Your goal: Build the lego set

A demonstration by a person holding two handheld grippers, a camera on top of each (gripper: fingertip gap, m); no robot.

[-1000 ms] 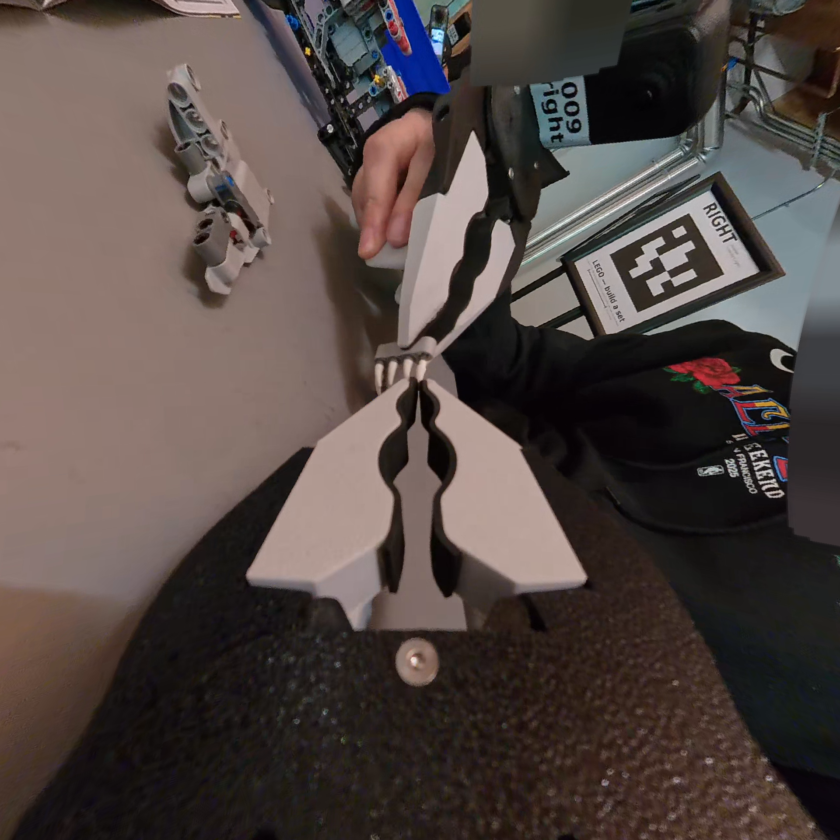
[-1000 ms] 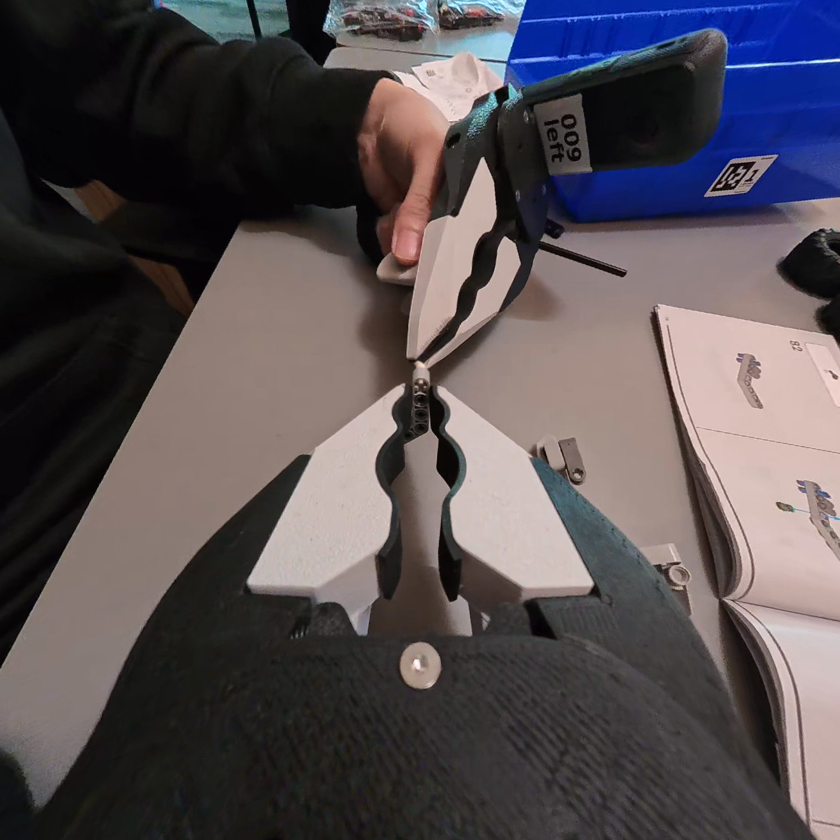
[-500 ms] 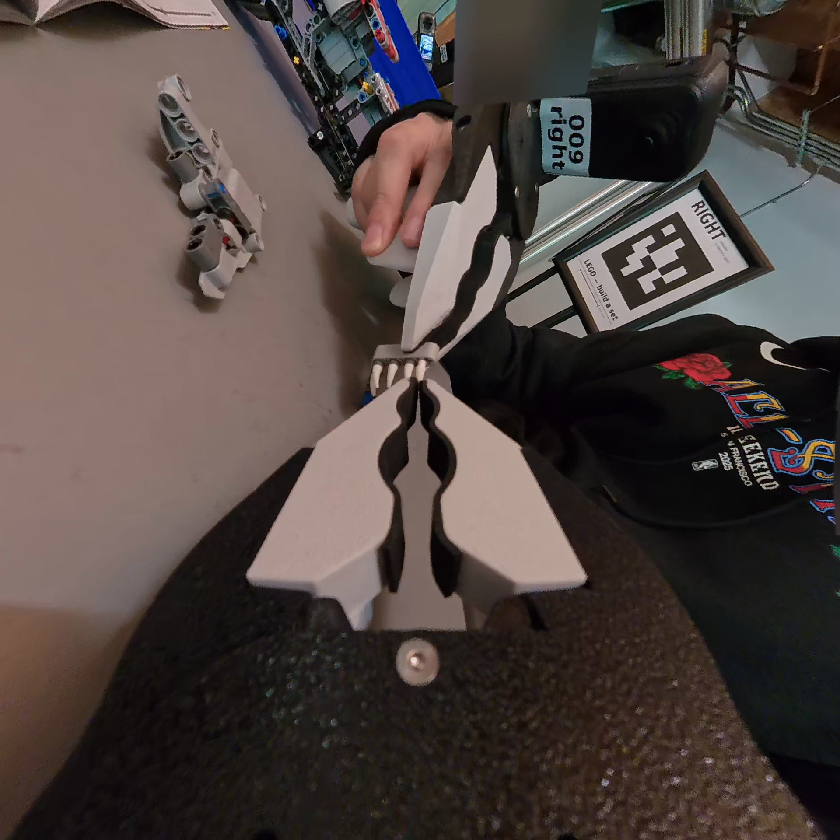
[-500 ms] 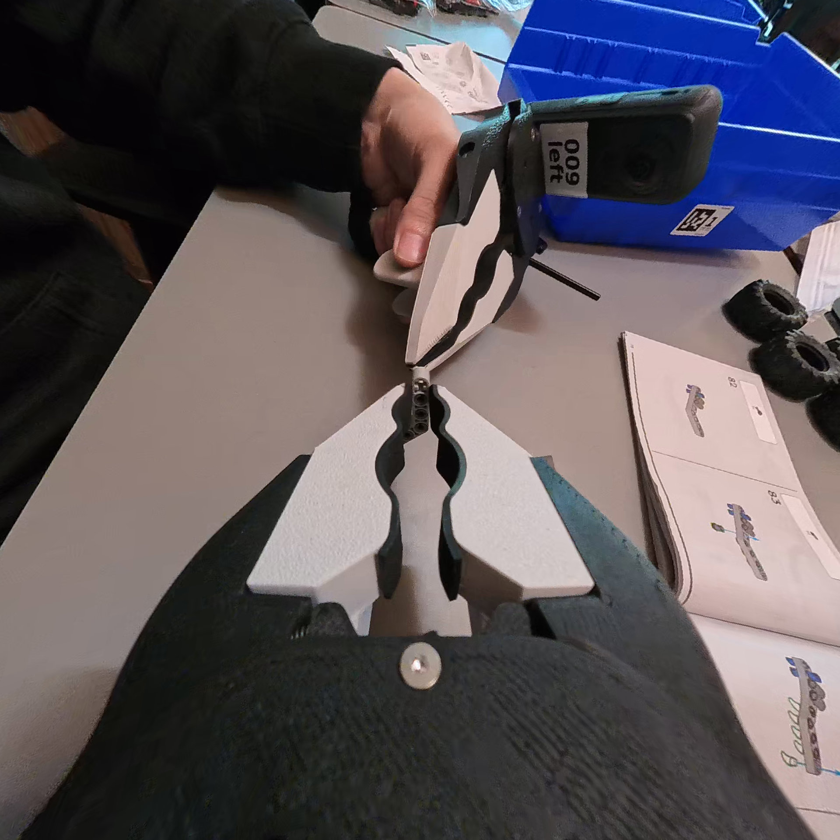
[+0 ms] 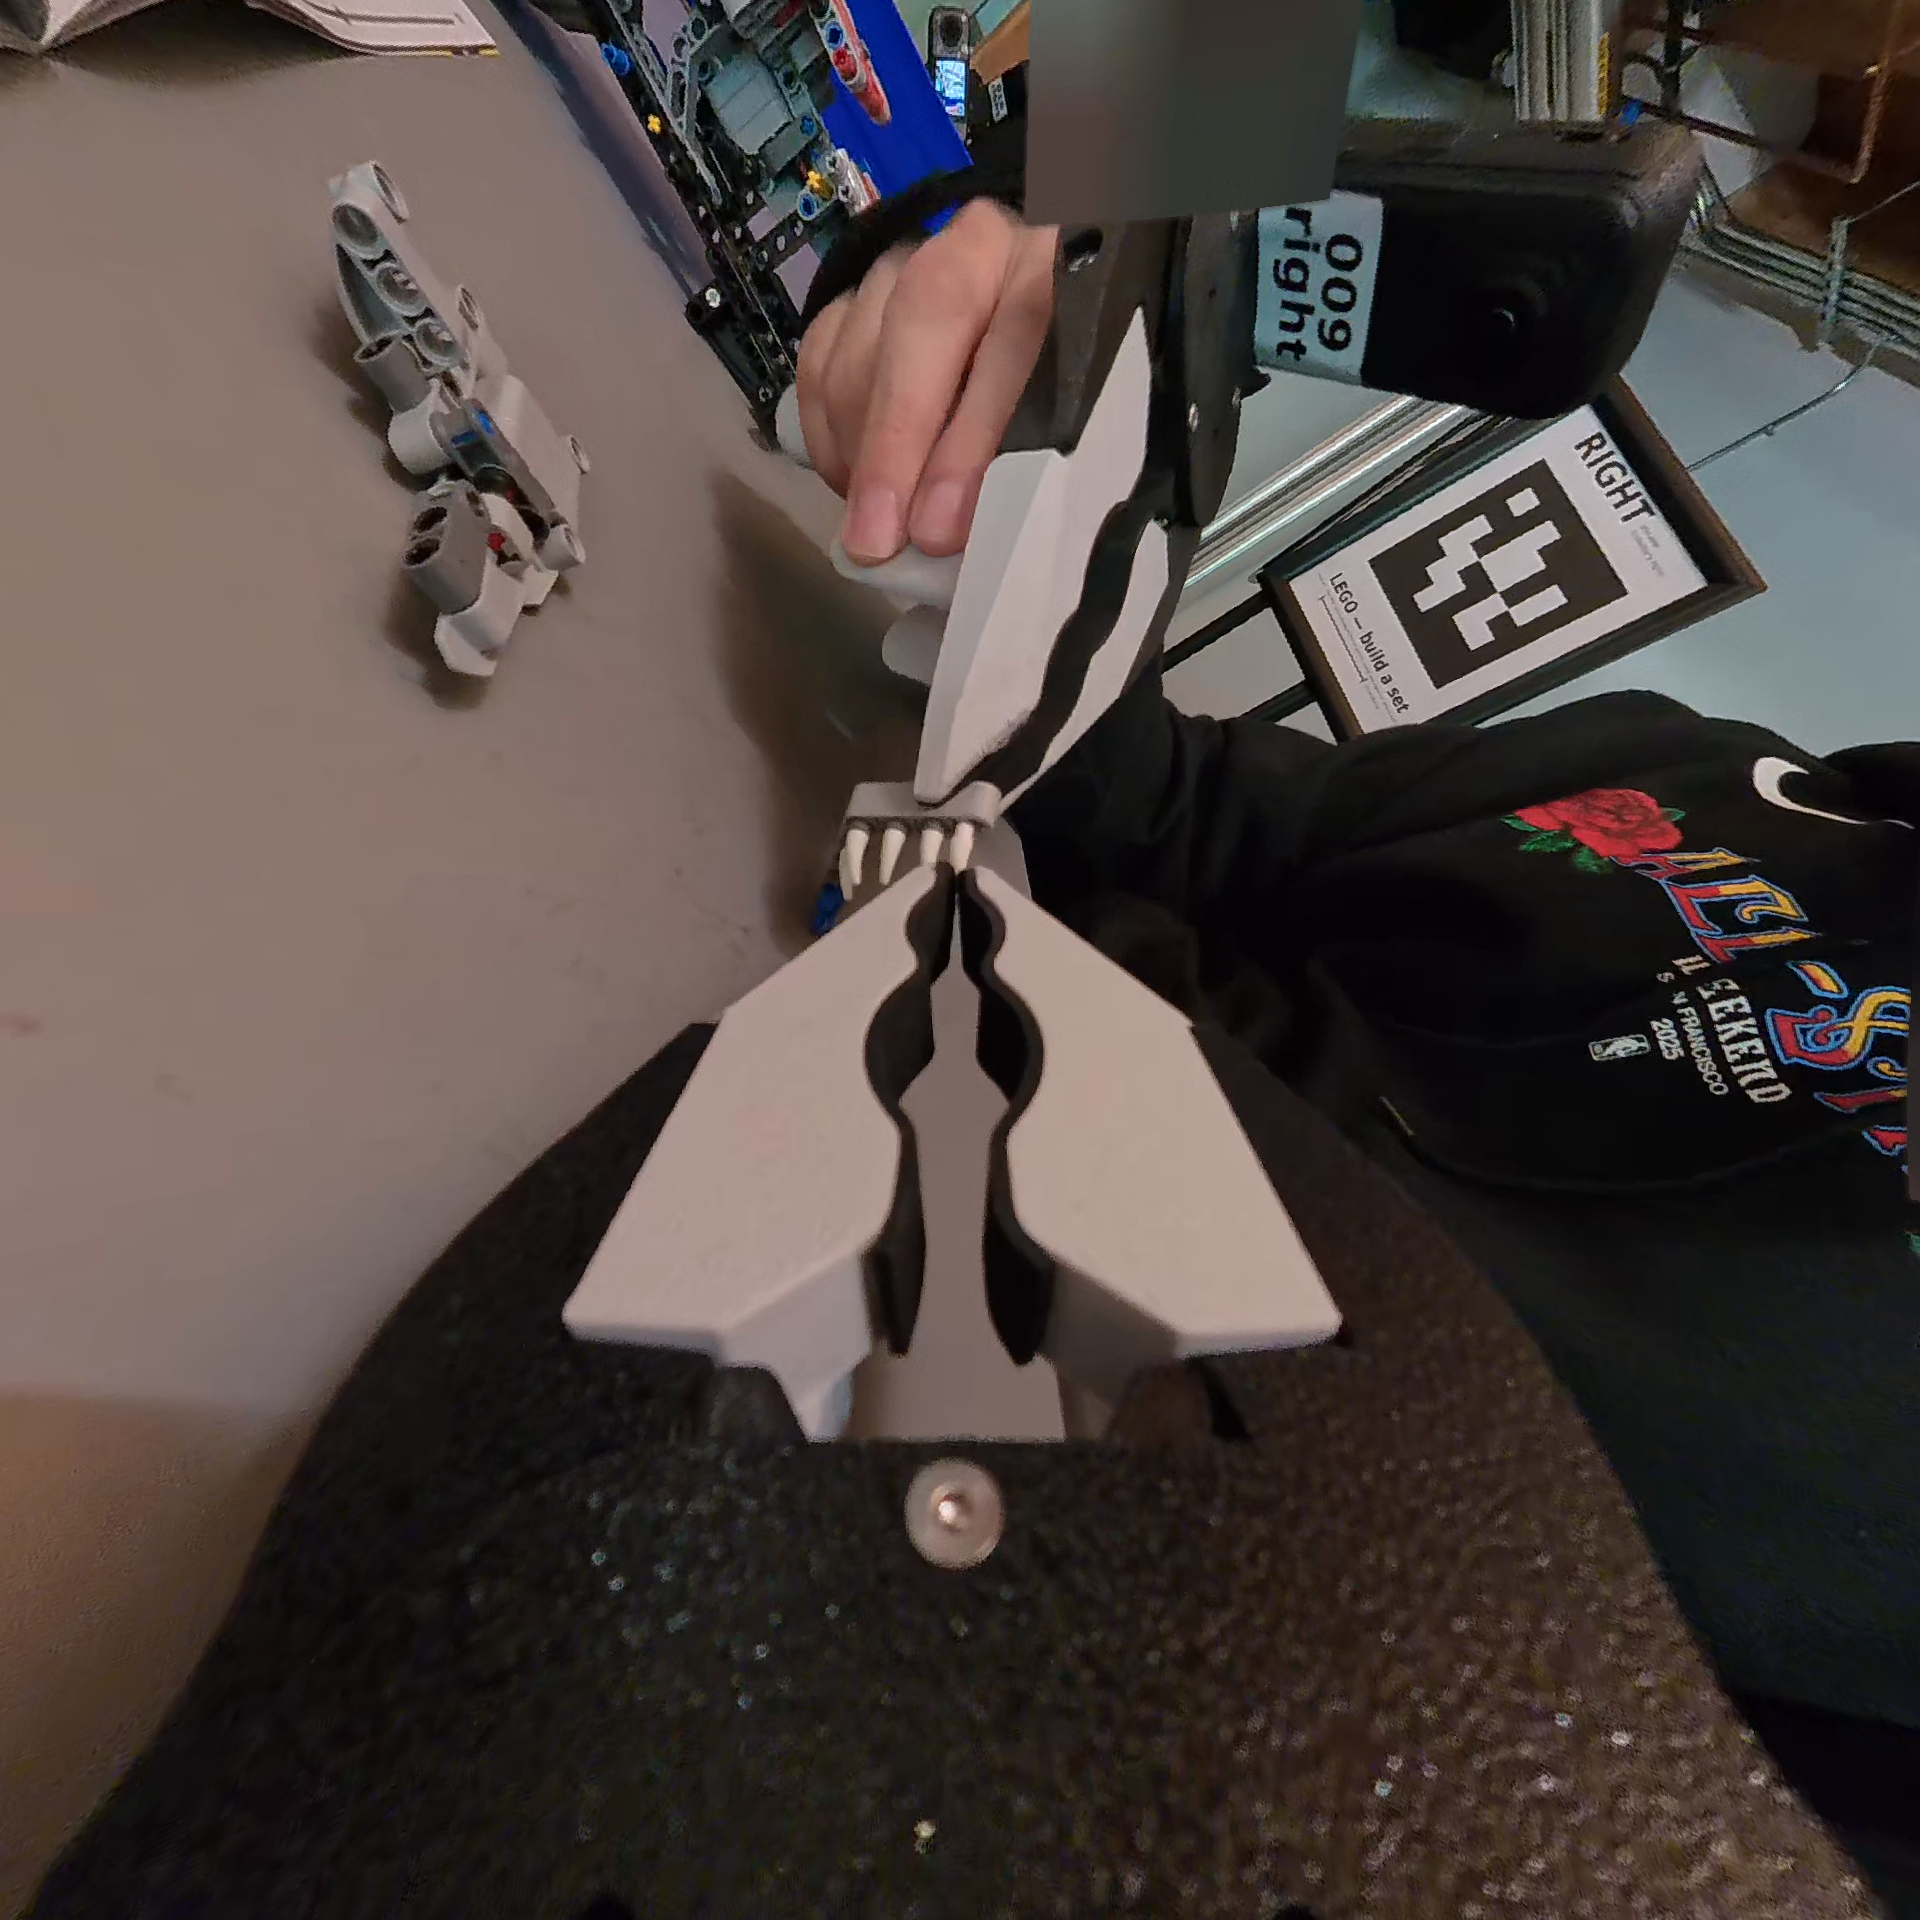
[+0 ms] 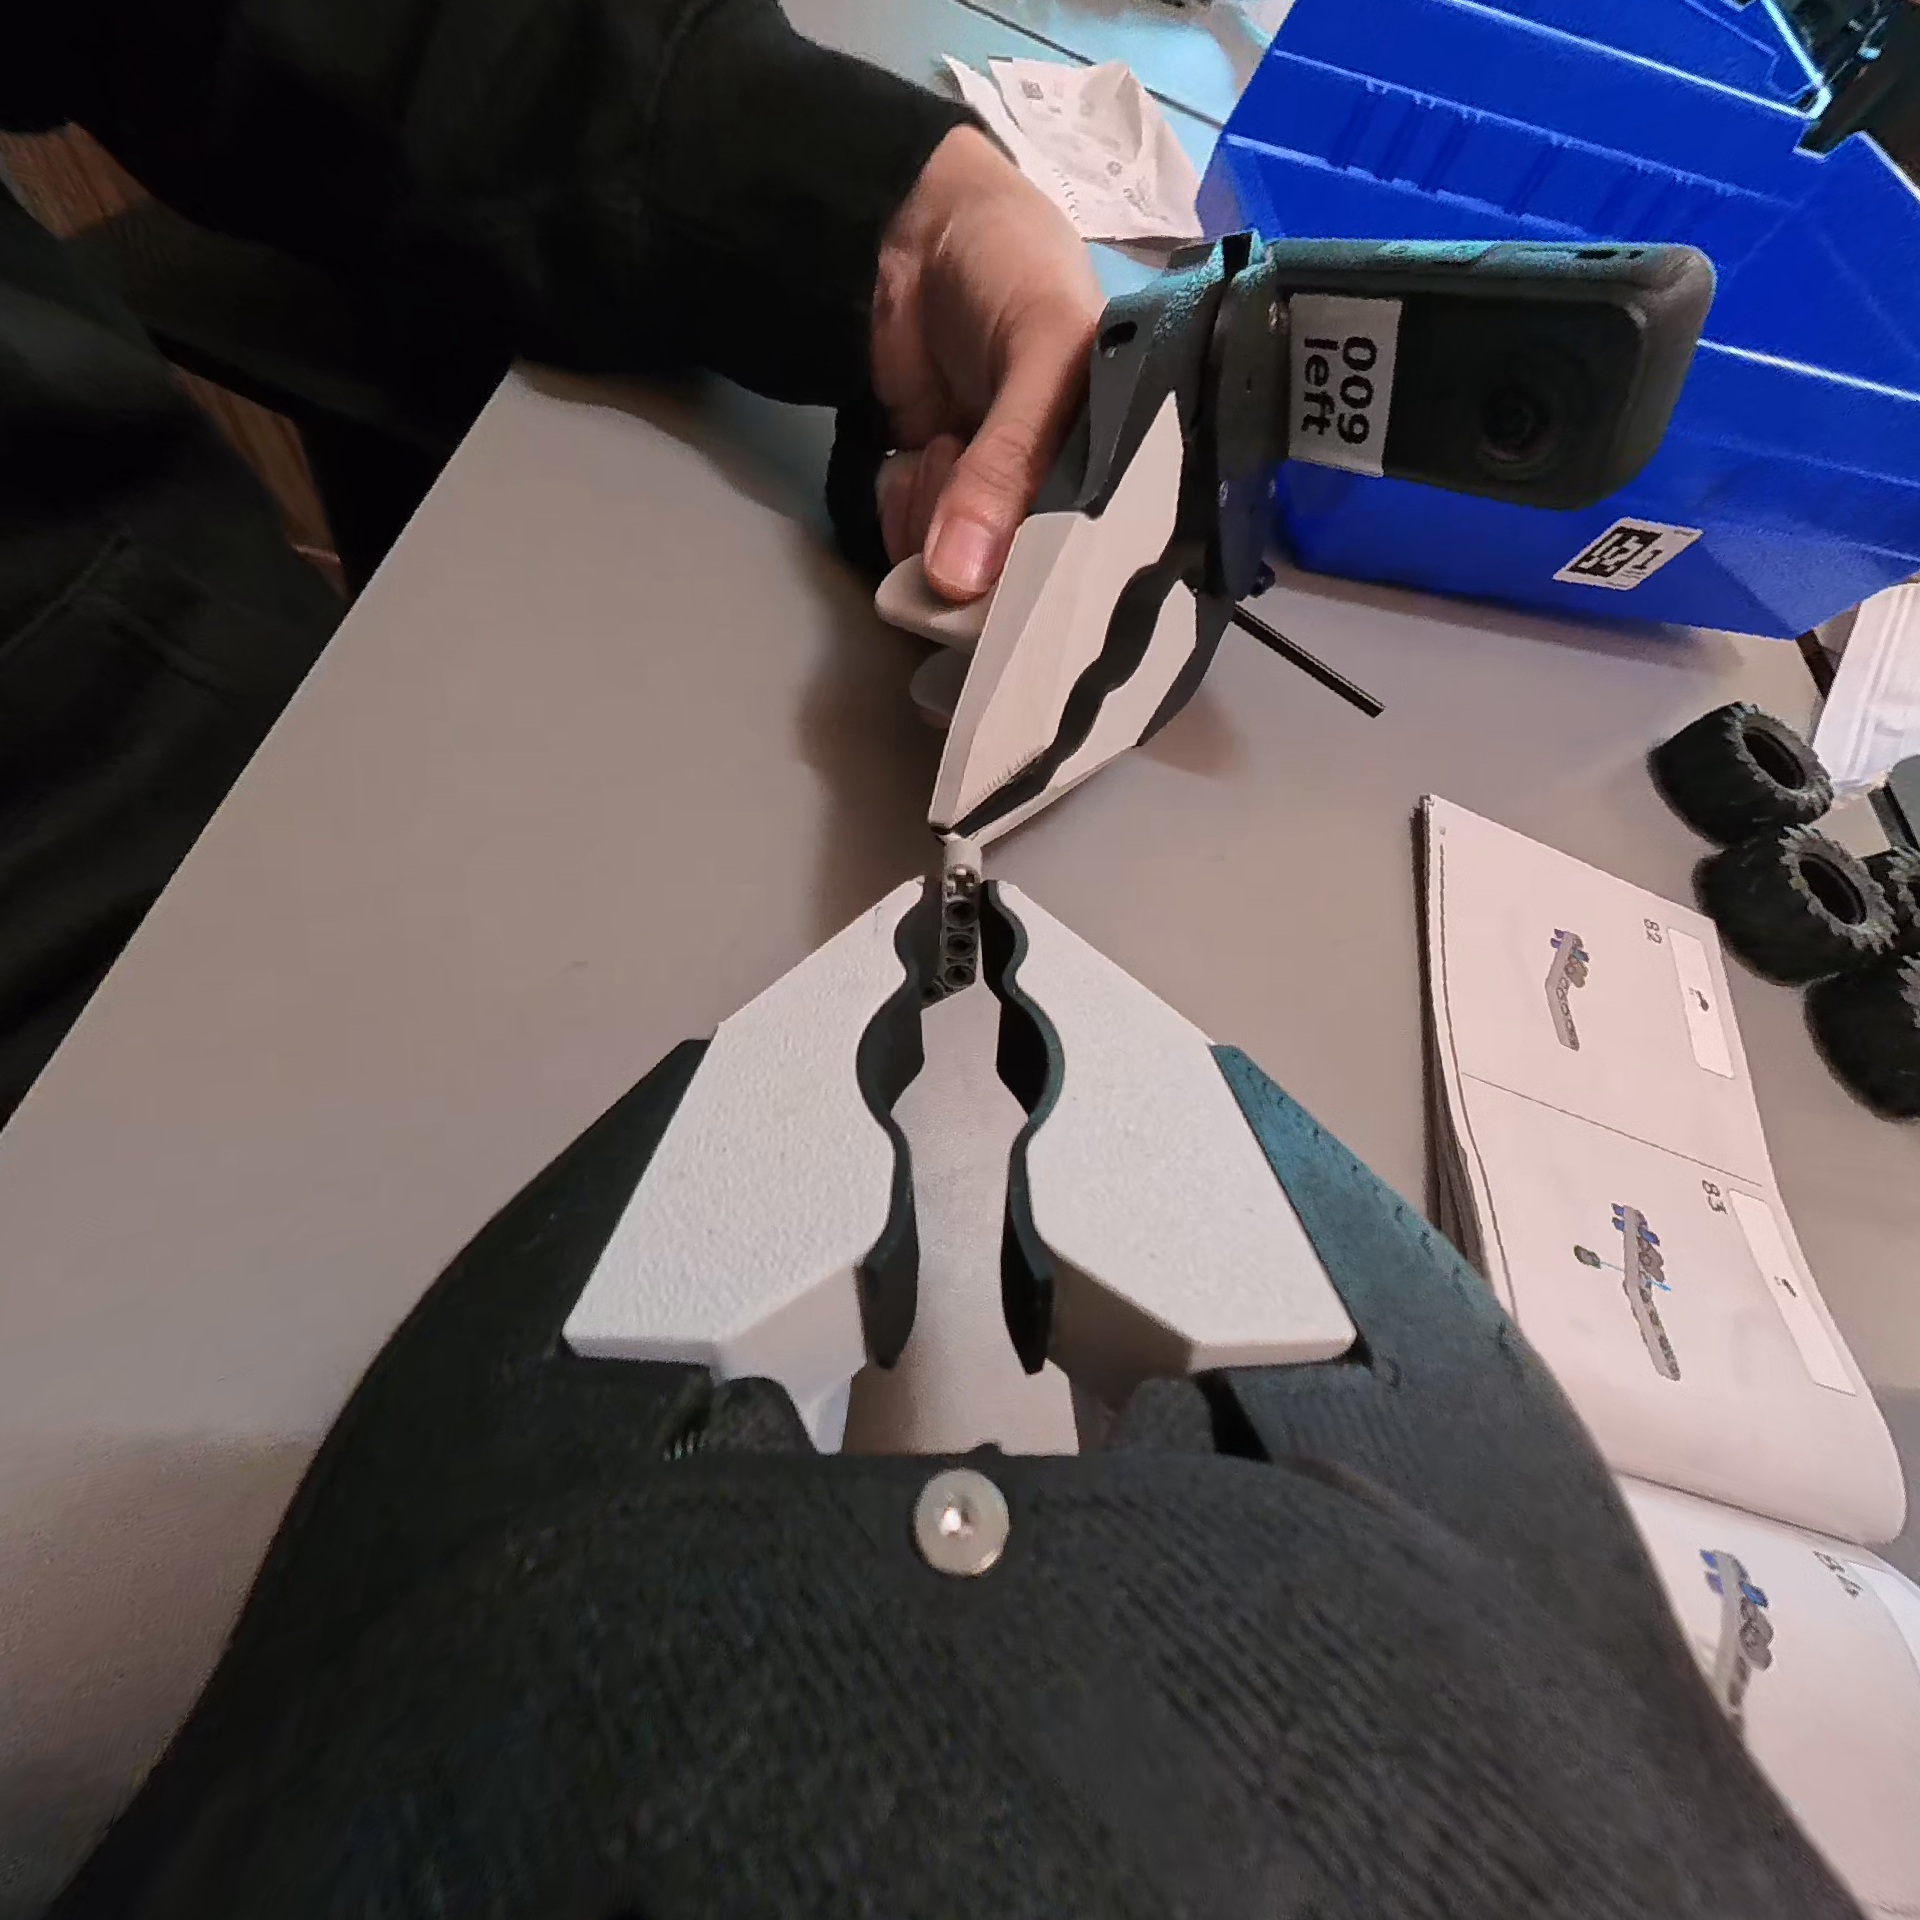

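Observation:
My right gripper (image 6: 956,891) is shut on a short dark grey holed beam (image 6: 958,940) and holds it above the grey table (image 6: 520,935). In the left wrist view the beam (image 5: 914,808) carries a row of white teeth (image 5: 894,847). My left gripper (image 5: 951,883) is shut on the end white tooth (image 5: 962,847), tip to tip with the right gripper (image 5: 956,795). The right wrist view shows the left gripper (image 6: 954,831) pinching that white tooth (image 6: 962,854). A hand holds each gripper.
A grey lego subassembly (image 5: 457,457) lies on the table at far left. An open instruction booklet (image 6: 1621,1143), black tyres (image 6: 1787,883), a black axle (image 6: 1309,665) and a blue bin (image 6: 1662,312) are to the right. A framed marker sign (image 5: 1496,571) stands beyond the table edge. The black axle (image 6: 1309,665) is about equally far from each gripper, around 20 cm.
Both grippers have stayed shut and tip to tip on the toothed beam. They have shifted together a little, so the right wrist view now shows the tyres.

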